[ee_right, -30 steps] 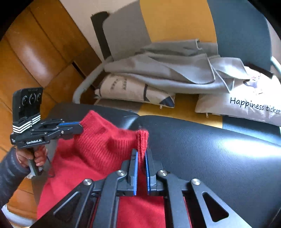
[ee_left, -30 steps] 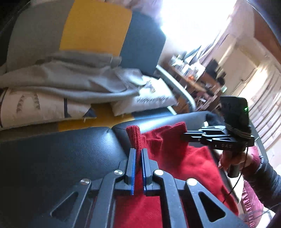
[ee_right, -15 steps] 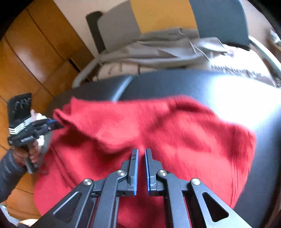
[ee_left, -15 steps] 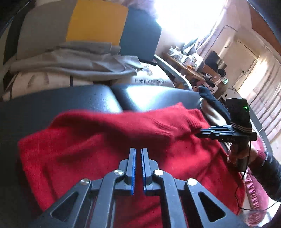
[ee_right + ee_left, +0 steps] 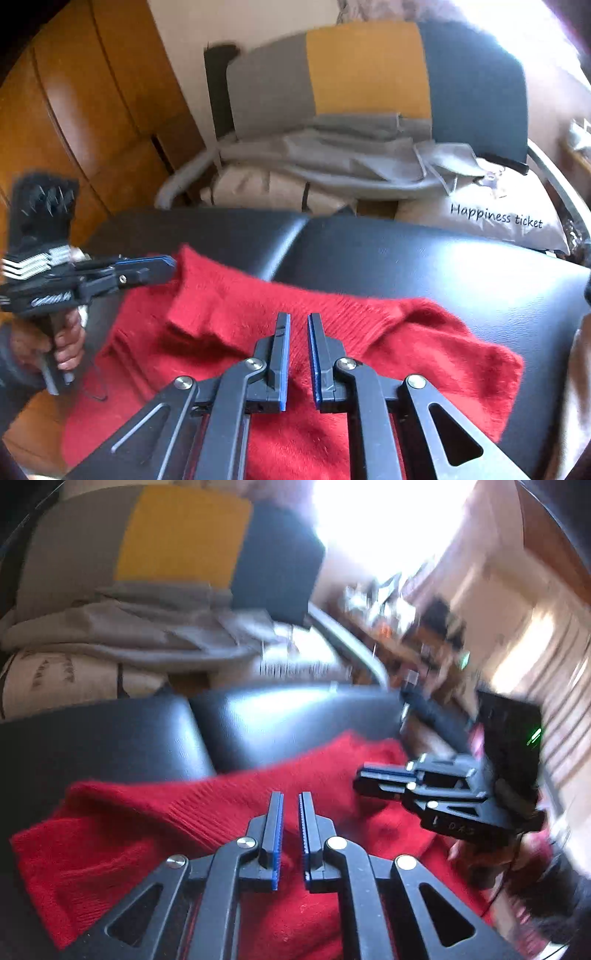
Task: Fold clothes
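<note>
A red knit sweater (image 5: 147,830) lies folded over on a black leather seat (image 5: 277,723). My left gripper (image 5: 290,794) hovers just above its folded edge, jaws opening, a narrow gap and nothing between the blue pads. My right gripper (image 5: 360,777) shows at the right, held by a hand, over the sweater's right side. In the right wrist view the sweater (image 5: 424,350) spreads below my right gripper (image 5: 299,314), whose jaws are opening with no cloth between them. My left gripper (image 5: 170,264) reaches in from the left near the sweater's far corner, above the seat (image 5: 443,266).
Behind the seat stands a chair with a grey, yellow and dark blue back (image 5: 369,70), piled with a grey garment (image 5: 332,155) and pillows, one printed "Happiness ticket" (image 5: 495,216). Wooden cabinet doors (image 5: 74,110) are at left. A cluttered table (image 5: 406,627) is far right.
A second ago each gripper pinched a raised fold of the sweater. Both let go, the sweater now lies flat on the seat, and the two grippers have drawn back with slightly wider jaws.
</note>
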Demonstrator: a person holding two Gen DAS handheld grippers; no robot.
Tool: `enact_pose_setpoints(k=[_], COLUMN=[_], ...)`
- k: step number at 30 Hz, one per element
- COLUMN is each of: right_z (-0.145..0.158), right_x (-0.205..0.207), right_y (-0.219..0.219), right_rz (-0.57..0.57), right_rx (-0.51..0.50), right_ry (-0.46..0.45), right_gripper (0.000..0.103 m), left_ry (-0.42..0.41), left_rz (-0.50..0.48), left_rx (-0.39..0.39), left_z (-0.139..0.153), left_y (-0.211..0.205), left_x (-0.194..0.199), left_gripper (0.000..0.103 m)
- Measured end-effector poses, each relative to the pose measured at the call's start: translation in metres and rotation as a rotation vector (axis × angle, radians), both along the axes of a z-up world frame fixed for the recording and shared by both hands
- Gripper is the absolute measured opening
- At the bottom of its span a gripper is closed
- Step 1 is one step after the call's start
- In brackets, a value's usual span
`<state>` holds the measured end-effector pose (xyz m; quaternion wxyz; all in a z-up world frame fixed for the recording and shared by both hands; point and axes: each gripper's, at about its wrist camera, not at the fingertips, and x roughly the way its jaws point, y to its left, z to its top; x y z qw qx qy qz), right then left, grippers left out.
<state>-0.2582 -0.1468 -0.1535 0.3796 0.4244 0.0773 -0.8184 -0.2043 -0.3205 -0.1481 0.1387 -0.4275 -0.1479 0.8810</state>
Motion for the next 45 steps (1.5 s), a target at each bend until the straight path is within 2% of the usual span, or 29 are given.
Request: enact_pose_setpoints(k=[2,3,5,9,12,21,24,26,29,33,35,37,40,45], right_z=[-0.018,-0.027,-0.04,-0.051,-0.053,-0.051,-0.047,-0.039,-0.022,-0.006,-0.008,-0.016,-0.032,-0.033], right_x=[0.004,0.008,0.019,0.027,0.029,0.031,0.033,0.036,0.049,0.087,0.106,0.118,0.133,0.162], right_y=[-0.002,0.001,0.013,0.035,0.033,0.03,0.025,0.024,0.027,0.03,0.031,0.032,0.04,0.059], right_rz=[0.002,0.001,-0.003,-0.047,-0.059,-0.065,-0.078,-0.11,-0.14,-0.122,-0.119,-0.126,-0.16,-0.182], right_rx=[0.066,0.086,0.087,-0.003,0.009,0.002,0.028,0.037,-0.008,-0.035,-0.022,0.003,0.032,-0.013], right_ry=[-0.004,0.007,0.044,0.068,0.088,0.088,0.099,0.08,0.081,0.106,0.108,0.099,0.065,0.056], right_gripper=[0.013,0.013,0.013,0.012,0.012,0.012,0.014,0.017,0.033,0.04,0.048,0.05,0.05,0.05], left_ry=[-0.062,-0.073,-0.019,0.015,0.022,-0.018,-0.003,0.02,0.033,-0.018,-0.057,-0.081,-0.05,0.06], left_rz=[-0.019,-0.016,0.001,0.036,0.05,0.13,0.167,0.177,0.194,0.22,0.25,0.273,0.306,0.339], left_rx=[-0.066,-0.073,-0.017,-0.004,-0.034,0.001,-0.043,-0.08,-0.129,-0.233,-0.278,-0.301,-0.299,-0.311], left_z=[-0.023,-0.034,-0.042,-0.046,-0.045,-0.039,-0.023,-0.01,0.001,-0.007,-0.018,-0.029,-0.026,0.002], left_y=[0.009,0.008,-0.001,0.001,0.005,0.005,0.011,0.015,0.015,0.017,0.017,0.016,0.018,0.031], left_x=[-0.001,0.004,0.017,0.022,0.023,0.017,0.026,0.039,0.059,0.078,0.085,0.093,0.106,0.142], left_gripper=[0.007,0.006,0.007,0.006,0.006,0.007,0.018,0.018,0.019,0.019,0.019,0.019,0.019,0.019])
